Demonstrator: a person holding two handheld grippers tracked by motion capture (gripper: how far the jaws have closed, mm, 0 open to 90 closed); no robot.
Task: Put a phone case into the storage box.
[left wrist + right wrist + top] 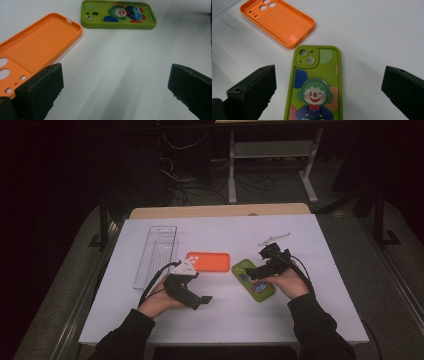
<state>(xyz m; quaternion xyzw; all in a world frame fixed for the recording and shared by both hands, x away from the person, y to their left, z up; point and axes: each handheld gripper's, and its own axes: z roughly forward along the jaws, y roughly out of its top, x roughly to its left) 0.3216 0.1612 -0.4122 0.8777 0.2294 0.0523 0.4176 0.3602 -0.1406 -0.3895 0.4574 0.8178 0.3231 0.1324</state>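
An empty orange phone case (208, 261) (37, 47) (278, 21) lies inside-up near the table's middle. To its right lies a green phone case (253, 280) (118, 14) (315, 85) with a clown picture, back side up. My left gripper (197, 300) (116, 92) is open above bare table, its left jaw next to the orange case's camera end. My right gripper (252, 274) (329, 95) is open, with a jaw on either side of the green case and some way from its edges.
A clear plastic tray (156, 255) stands left of the orange case. The white table (225, 320) has bare room along its front edge. A small white tool (274, 239) lies behind the right hand.
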